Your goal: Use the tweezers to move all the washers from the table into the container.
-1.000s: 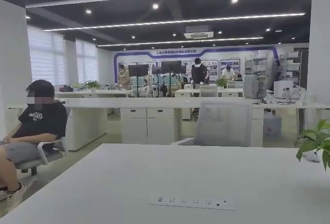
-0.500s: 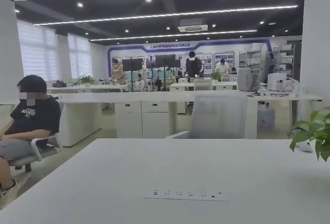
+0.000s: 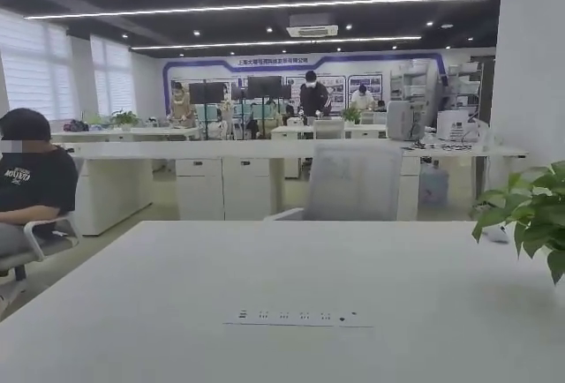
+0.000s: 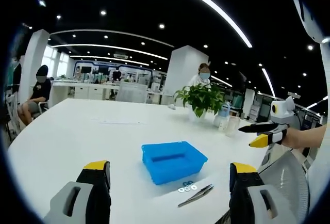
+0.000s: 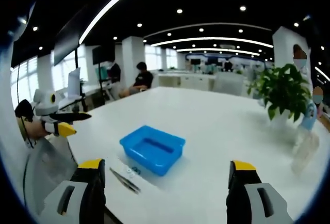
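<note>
We judge nothing moved yet: washers (image 4: 186, 187) beside tweezers (image 4: 196, 195) on the table (image 4: 77, 131), blue container (image 4: 174, 161) seemingly empty; left tongs (image 4: 169, 166) and right tongs (image 5: 165, 164) spread.

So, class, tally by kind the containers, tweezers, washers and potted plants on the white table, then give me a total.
Blue container: 1
Tweezers: 1
Potted plant: 1
Washers: one small cluster, too small to count exactly
Total: 3, plus the washers

Blue container (image 4: 174, 161), washers (image 4: 186, 187) and tweezers (image 4: 196, 195) just beside (left gripper (image 4: 168, 166) jaws apart)
</note>
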